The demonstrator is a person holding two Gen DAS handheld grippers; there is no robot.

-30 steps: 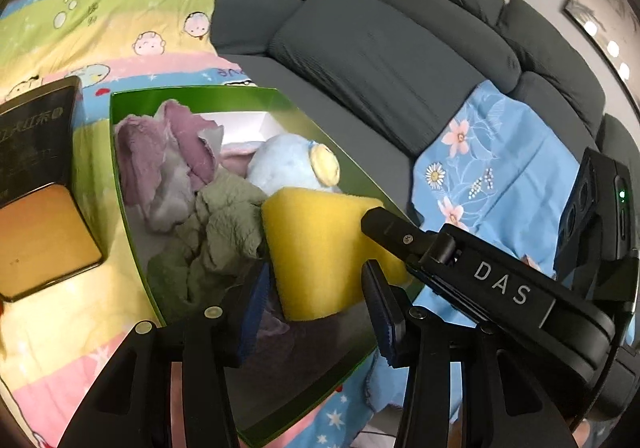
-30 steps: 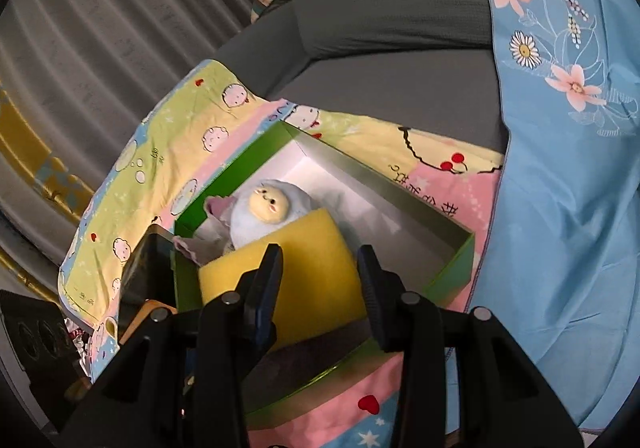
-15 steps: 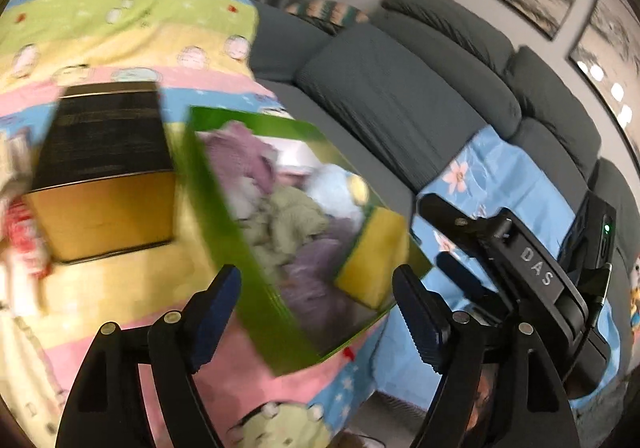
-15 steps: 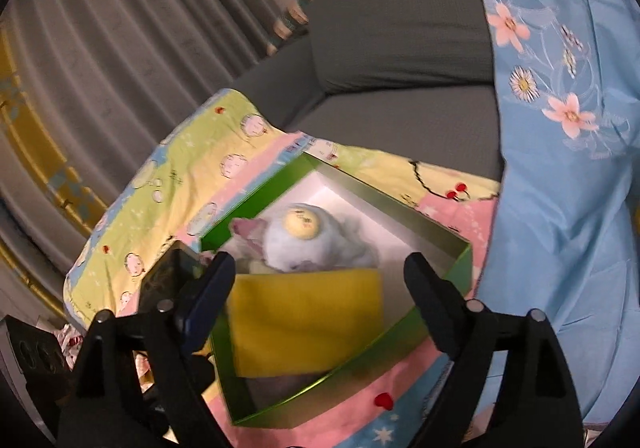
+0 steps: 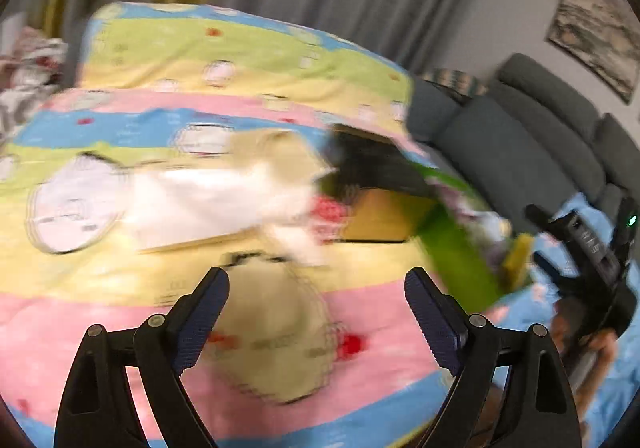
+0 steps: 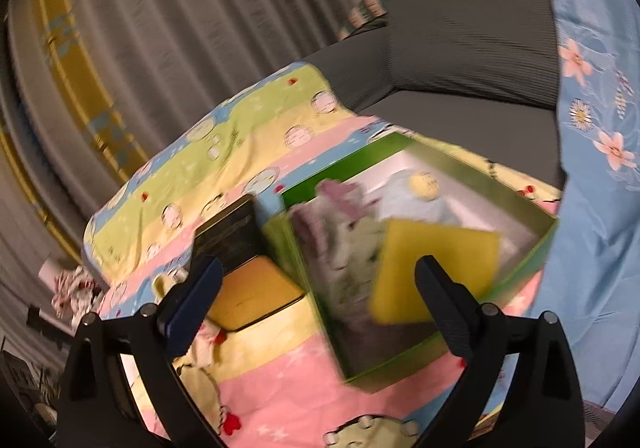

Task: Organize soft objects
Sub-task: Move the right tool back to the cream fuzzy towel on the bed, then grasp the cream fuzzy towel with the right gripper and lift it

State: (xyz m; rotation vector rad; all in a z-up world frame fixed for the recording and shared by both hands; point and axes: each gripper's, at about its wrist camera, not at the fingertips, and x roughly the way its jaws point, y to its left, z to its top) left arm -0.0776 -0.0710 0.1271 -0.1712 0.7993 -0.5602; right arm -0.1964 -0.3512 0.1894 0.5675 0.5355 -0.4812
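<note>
Just beyond right hand-held gripper [image 6: 318, 282]: sponge [image 6: 434, 270]

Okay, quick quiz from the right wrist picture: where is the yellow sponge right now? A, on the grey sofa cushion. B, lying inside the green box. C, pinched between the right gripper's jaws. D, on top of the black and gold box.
B: the yellow sponge lies inside the green box next to the crumpled cloths, while the right gripper has nothing between its opening jaws.
</note>
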